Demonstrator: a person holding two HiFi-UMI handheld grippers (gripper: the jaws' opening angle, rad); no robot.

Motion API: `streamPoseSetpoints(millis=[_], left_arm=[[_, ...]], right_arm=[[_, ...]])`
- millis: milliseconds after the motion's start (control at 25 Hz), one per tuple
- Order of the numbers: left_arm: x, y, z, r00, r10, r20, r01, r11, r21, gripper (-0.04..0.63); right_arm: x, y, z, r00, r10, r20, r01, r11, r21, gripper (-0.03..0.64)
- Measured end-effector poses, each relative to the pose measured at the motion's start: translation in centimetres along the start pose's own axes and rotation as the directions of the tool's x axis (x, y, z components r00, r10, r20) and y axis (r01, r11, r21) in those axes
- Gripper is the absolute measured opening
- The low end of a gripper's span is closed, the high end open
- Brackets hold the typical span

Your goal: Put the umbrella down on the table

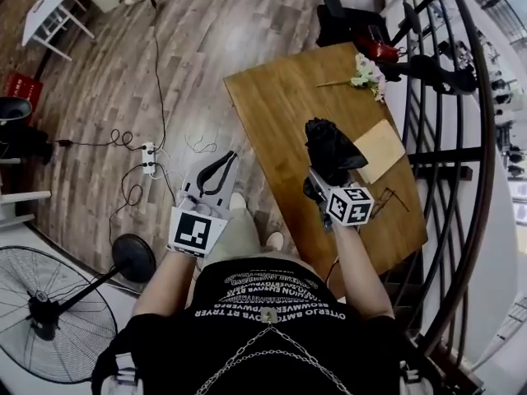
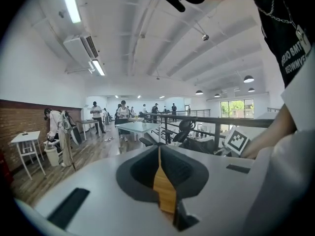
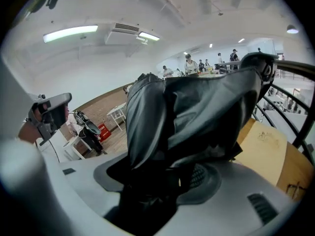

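Note:
A black folded umbrella [image 1: 331, 148] hangs just above the long wooden table [image 1: 276, 105], near its right side. My right gripper [image 1: 318, 184] is shut on the umbrella's lower end. In the right gripper view the umbrella's dark fabric [image 3: 197, 107] fills the space between the jaws of the right gripper [image 3: 165, 181] and hides the pads. My left gripper [image 1: 224, 161] is held off the table's left edge, above the floor. Its jaws meet at the tips with nothing in them. The left gripper view shows that left gripper [image 2: 160, 154] with only a thin slit between the pads.
On the table lie a bunch of pale flowers [image 1: 366, 74] at the far end and a light tan board [image 1: 380, 148] right of the umbrella. A black railing [image 1: 449, 138] runs along the table's right. A power strip with cables [image 1: 149, 156] and a fan [image 1: 49, 311] are on the floor at left.

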State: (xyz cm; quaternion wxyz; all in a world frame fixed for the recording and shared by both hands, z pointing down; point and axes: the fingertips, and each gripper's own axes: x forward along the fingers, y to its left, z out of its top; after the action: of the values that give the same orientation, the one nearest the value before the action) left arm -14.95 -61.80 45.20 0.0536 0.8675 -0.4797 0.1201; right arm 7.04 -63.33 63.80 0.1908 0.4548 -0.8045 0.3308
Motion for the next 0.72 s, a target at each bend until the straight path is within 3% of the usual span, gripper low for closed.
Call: streamPoseSetpoints(millis=[80, 440, 720], left_arm=[[0.2, 0.2, -0.1, 1.000, -0.006, 0.023, 0.006, 1.000, -0.006, 0.035], [2.2, 1.5, -2.9, 0.999, -0.037, -0.028, 0.038, 0.999, 0.015, 0.035], [4.3, 1.6, -4.4, 0.994, -0.086, -0.062, 0.085, 0.996, -0.018, 0.035]], right_arm=[[1.3, -0.8, -1.3, 1.000, -0.005, -0.022, 0.006, 1.000, 0.026, 0.270], [6.8, -3.3, -7.7, 0.986, -0.064, -0.151, 0.073, 0.996, 0.055, 0.272], [7.9, -6.2, -12.7, 0.943, -0.152, -0.297, 0.171, 0.984, 0.040, 0.284]])
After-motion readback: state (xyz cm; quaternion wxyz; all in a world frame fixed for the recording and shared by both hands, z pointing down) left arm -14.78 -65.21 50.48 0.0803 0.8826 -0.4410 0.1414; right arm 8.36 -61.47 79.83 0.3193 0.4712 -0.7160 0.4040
